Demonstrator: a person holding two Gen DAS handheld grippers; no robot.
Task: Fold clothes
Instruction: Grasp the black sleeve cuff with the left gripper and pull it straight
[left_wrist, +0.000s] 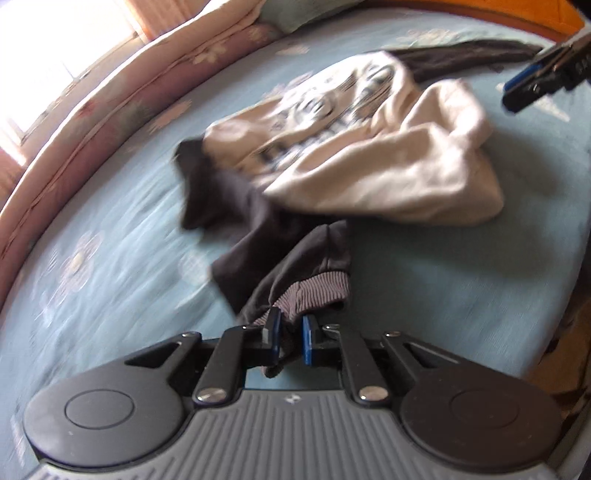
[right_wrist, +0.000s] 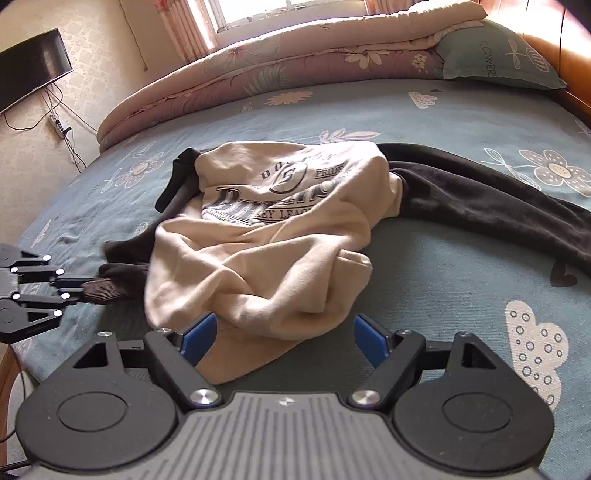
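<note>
Your left gripper (left_wrist: 291, 332) has its jaws pinching the ribbed cuff (left_wrist: 314, 293) beside the cream sweatshirt (right_wrist: 258, 251); soft, limp cloth, so lift by hems; right gripper (right_wrist: 284, 338) jaws spread, empty.

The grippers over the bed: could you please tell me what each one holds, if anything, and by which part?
The left gripper pinches the dark garment by its ribbed cuff. The right gripper stands open above the beige sweatshirt, holding nothing.

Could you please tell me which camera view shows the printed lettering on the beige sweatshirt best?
The right wrist view: the beige sweatshirt is sharp there, its dark printed lettering partly readable. In the left wrist view the same print is motion-blurred and illegible.
</note>
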